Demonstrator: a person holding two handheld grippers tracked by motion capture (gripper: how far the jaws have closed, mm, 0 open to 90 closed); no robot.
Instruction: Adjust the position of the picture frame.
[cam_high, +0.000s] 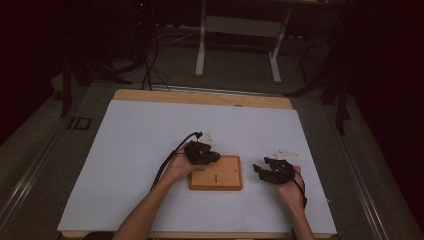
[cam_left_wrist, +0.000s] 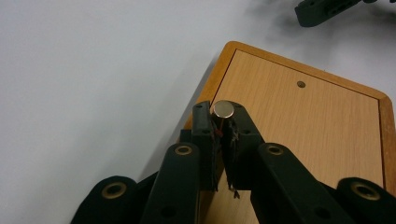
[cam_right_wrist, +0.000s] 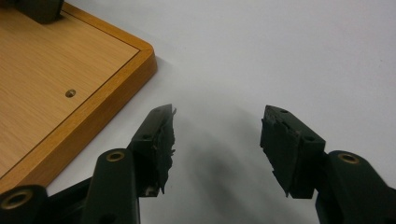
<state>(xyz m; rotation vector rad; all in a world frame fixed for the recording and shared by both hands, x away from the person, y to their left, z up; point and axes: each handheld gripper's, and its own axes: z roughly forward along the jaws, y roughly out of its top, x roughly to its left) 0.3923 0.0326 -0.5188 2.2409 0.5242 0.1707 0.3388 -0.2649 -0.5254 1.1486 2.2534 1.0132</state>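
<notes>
The left claw (cam_left_wrist: 223, 122) is clamped on a small metal peg (cam_left_wrist: 222, 110), its tips over the near-left edge of the wooden board (cam_left_wrist: 303, 135). Just right of that board, the right claw (cam_right_wrist: 217, 140) gapes wide and holds nothing above the white worktop (cam_right_wrist: 280, 56).

**Our two grippers, one pinched, one wide**

Our left gripper (cam_left_wrist: 223, 122) has its jaws pinched nearly together, forearm angling in from below. Our right gripper (cam_right_wrist: 217, 140) sits apart to the right, jaws spread wide, nothing between them.
</notes>
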